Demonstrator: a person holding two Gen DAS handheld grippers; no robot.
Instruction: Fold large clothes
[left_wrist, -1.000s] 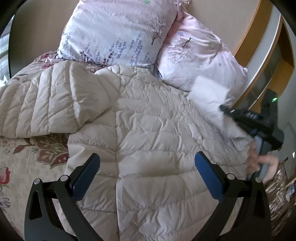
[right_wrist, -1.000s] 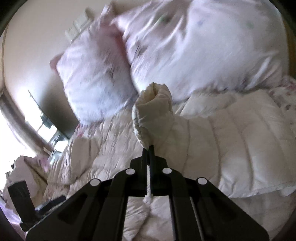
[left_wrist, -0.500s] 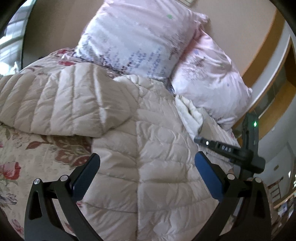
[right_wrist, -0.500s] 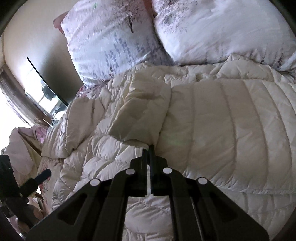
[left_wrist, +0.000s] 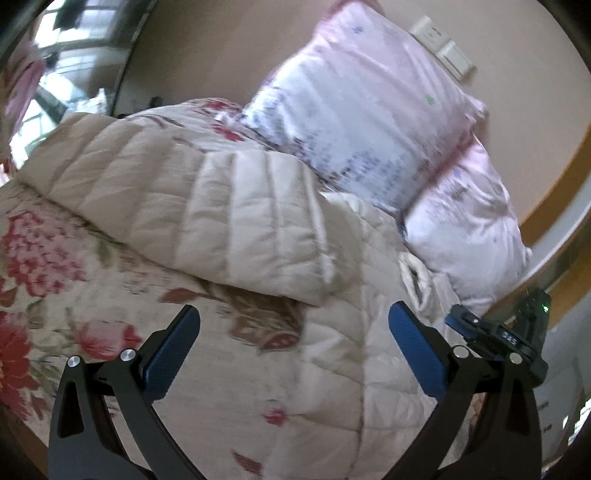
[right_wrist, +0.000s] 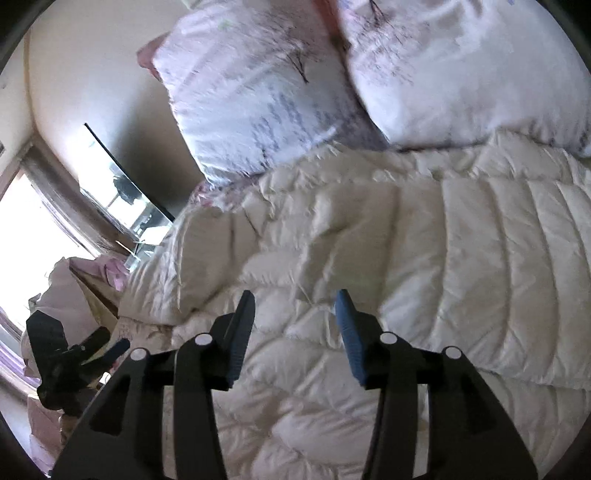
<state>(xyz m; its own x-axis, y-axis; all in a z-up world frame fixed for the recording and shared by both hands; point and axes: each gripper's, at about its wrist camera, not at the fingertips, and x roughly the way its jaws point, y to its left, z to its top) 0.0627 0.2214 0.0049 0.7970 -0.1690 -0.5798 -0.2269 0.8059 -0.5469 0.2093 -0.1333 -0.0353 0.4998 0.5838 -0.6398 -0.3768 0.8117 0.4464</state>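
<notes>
**Both grippers now empty over the jacket**

Released half a second ago: right gripper (right_wrist: 295, 325), then pinched shut on the cream sleeve, now spread wide with nothing between the pads. Sleeve (right_wrist: 461, 258) laid across the puffer jacket (right_wrist: 295, 369), so one fold reads as done. Left gripper (left_wrist: 295, 347) spread too, swung from the jacket body toward the other sleeve (left_wrist: 192, 206), sprawled on the floral bedspread (left_wrist: 55, 266) below the pillows (left_wrist: 369, 122). Probably next to fold. No containers anywhere in view.
</notes>
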